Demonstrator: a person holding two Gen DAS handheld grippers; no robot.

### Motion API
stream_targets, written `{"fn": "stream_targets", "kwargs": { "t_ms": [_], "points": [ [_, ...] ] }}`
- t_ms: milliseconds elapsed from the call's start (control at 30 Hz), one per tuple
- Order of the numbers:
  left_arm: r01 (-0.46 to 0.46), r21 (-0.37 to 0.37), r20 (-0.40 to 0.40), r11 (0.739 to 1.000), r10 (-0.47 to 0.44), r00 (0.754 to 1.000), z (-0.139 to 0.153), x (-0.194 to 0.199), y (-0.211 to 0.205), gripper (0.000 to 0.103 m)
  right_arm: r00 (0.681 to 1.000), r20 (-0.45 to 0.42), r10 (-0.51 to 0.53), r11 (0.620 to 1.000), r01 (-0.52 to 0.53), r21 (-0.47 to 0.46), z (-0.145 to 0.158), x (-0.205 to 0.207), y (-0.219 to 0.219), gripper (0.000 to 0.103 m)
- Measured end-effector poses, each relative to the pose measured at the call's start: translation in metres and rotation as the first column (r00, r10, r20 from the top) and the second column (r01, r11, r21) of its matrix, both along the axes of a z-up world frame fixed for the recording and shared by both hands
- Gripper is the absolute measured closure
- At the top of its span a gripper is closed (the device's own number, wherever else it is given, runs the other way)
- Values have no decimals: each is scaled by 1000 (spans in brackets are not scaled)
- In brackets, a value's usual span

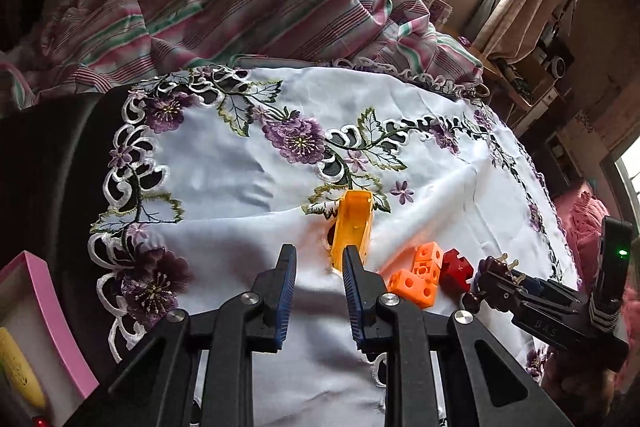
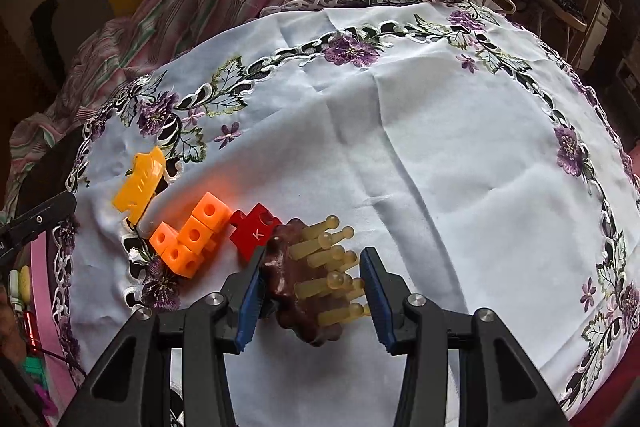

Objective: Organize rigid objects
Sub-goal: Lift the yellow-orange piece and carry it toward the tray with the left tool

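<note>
Brown brush [image 2: 298,287] sits pinched between the right gripper's [image 2: 316,291] fingers; the left gripper [image 1: 320,291], empty and closed down, hangs just before the yellow car [image 1: 354,223].

At the lower left of the left wrist view, the pink box [image 1: 60,311] runs off the frame edge, and the yellow thing [image 1: 18,367] inside it is cut short. The left gripper's right finger [image 1: 356,291] covers the near end of the yellow plastic piece [image 1: 354,223]. In the right wrist view, the brown peg toy [image 2: 296,291] hides its own underside, and the small items [image 2: 24,303] at far left blur together.
</note>
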State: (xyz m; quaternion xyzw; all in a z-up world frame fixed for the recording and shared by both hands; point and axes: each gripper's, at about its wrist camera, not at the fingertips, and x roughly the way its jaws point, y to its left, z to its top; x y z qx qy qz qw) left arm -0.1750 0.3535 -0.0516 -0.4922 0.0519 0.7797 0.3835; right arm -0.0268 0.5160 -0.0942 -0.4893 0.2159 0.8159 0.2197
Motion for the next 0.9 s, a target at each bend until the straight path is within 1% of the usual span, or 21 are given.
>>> {"fn": "stream_targets", "kwargs": {
  "t_ms": [67,100,133,167,233,300,367,400,433,467,500,600,633,733,800,900],
  "points": [
    [35,3,10,999,-35,999,1,-1,9,79,1000,-2,-2,1000,2,-6,0,0,1,56],
    [59,4,24,998,-59,998,1,-1,14,76,1000,-1,-2,1000,2,-9,0,0,2,56],
    [78,1,27,997,-78,997,2,0,21,68,1000,0,-2,1000,2,-10,0,0,2,56],
    [91,-12,22,996,-90,996,2,2,29,47,1000,1,-1,1000,1,-9,0,0,2,56],
    [110,-54,-18,993,-111,994,3,6,44,26,1000,3,1,1000,-1,-10,0,-1,2,56],
    [148,-114,-43,982,-153,987,-1,6,61,28,1000,4,2,1000,-2,-11,0,-1,2,56],
    [199,-204,-35,959,-210,977,-14,8,79,49,1000,4,1,1000,-1,-15,0,-1,3,56],
    [221,-260,-35,940,-238,971,-24,9,88,54,1000,3,2,1000,-2,-19,0,-1,3,56],
    [229,-298,-27,927,-248,968,-33,7,93,65,1000,1,3,1000,-3,-25,0,-1,3,56],
    [224,-308,-22,925,-242,970,-39,5,95,75,1000,-1,3,1000,-3,-29,0,-1,3,56],
    [208,-294,-32,933,-227,973,-39,2,95,78,1000,-3,5,999,-5,-32,1,-1,4,56],
    [150,-175,-33,973,-158,987,-27,-10,88,78,1000,-1,10,999,-10,-30,0,-2,4,56],
    [121,-156,-35,980,-128,991,-24,-15,86,78,1000,0,11,1000,-11,-28,0,-3,4,56],
    [44,-95,-32,994,-48,998,-15,-30,73,78,1000,0,15,1000,-15,-28,0,-2,4,56],
    [10,-52,-17,999,-11,1000,-5,-35,60,78,1000,1,17,1000,-17,-25,0,-3,4,56],
    [5,-28,-46,1000,-6,999,7,-26,42,78,1000,2,21,1000,-20,-21,-1,-3,3,56]
  ]
}}
